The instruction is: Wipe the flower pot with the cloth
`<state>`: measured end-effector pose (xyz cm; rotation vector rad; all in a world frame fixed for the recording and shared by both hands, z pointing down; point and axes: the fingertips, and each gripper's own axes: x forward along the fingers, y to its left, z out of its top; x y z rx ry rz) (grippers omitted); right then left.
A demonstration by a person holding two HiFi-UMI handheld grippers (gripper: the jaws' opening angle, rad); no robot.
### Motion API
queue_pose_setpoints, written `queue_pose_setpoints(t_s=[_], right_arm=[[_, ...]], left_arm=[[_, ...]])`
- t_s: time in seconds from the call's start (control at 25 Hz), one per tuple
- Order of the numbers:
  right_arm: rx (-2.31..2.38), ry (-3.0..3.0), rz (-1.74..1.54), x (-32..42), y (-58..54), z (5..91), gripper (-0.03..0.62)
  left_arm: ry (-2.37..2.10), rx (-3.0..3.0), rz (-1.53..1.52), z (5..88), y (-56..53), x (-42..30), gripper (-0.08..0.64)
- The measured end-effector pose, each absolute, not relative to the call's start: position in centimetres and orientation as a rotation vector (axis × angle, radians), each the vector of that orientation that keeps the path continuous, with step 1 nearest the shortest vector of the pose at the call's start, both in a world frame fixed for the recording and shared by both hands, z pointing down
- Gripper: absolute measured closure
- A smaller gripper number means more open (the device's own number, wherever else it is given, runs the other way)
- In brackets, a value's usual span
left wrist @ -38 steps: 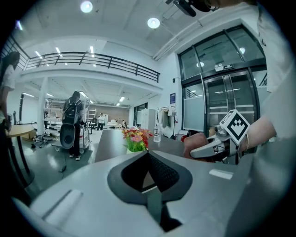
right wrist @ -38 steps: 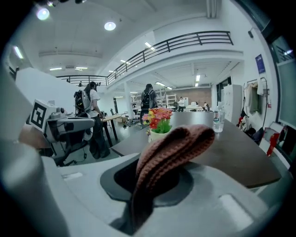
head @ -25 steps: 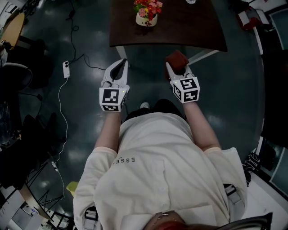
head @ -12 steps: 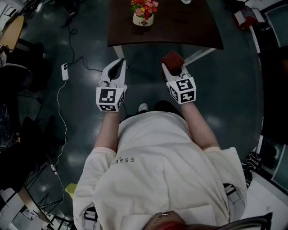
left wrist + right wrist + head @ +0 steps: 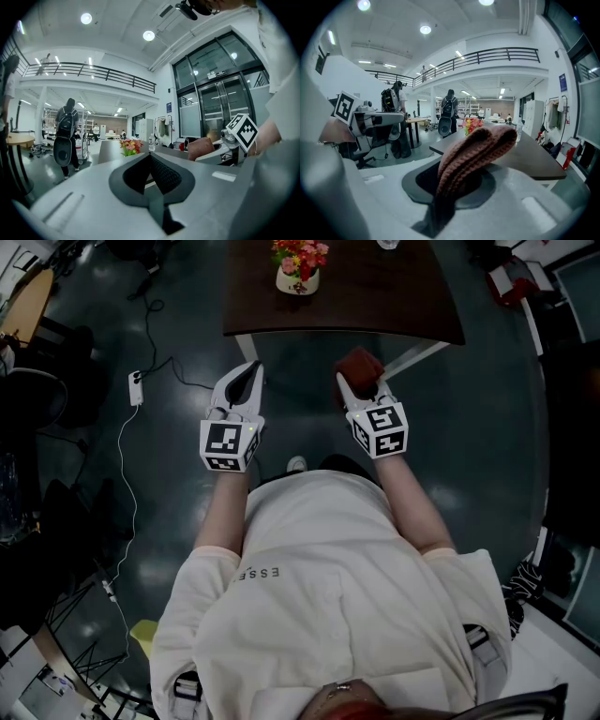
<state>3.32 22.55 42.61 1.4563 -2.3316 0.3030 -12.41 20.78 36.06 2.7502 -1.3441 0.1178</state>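
One surface (image 5: 394, 296) carries one flower pot (image 5: 298, 277) and one bottle (image 5: 151, 143). Short of the surface are two tools, the left tool (image 5: 249, 371) and the right tool (image 5: 345, 382), and one cloth (image 5: 361, 365). One power strip (image 5: 136, 385) lies left of the surface.

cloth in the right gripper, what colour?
Reddish brown, ribbed knit cloth, pinched in the right gripper. Clearest in the right gripper view.

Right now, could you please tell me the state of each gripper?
Left gripper: closed, holding nothing.
Right gripper: closed on the brown cloth.
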Motion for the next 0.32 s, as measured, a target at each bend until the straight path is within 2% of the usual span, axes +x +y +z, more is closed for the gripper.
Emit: queue_pose_setpoints(t_s=[0.32], right_arm=[[1.432,-2.329,0.306,3.4,22.9,43.2,0.548]], left_arm=[[-1.351,2.743,0.175,37.2,21.1,-12.4,0.543]])
